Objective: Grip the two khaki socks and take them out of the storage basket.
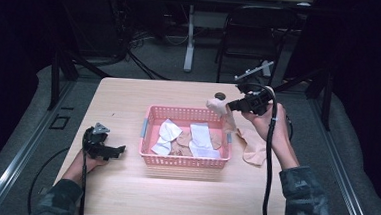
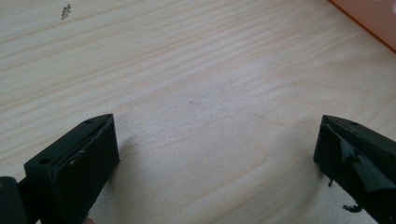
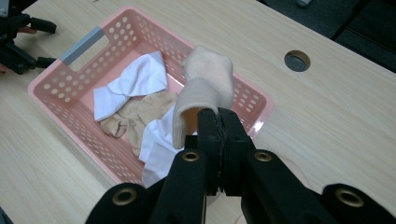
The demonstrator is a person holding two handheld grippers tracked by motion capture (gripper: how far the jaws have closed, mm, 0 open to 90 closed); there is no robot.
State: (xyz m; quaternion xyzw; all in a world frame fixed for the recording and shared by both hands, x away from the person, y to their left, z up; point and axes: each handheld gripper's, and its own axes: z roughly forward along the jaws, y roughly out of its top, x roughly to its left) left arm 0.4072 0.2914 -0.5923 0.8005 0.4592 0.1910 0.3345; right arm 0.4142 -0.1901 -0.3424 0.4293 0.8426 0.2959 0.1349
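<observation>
1. The right gripper (image 3: 218,122) is clamped on a beige sock (image 3: 205,88), holding it in the air over the near-right rim of the pink basket (image 1: 150,116), probably to drop it in.
2. The basket already holds white and beige socks (image 3: 135,84).
3. Another beige sock (image 1: 254,147) lies on the table (image 1: 129,98) just right of the basket, likely next.
4. The left gripper (image 2: 215,154) rests on the table left of the basket, jaws wide apart and empty, apparently waiting.
</observation>
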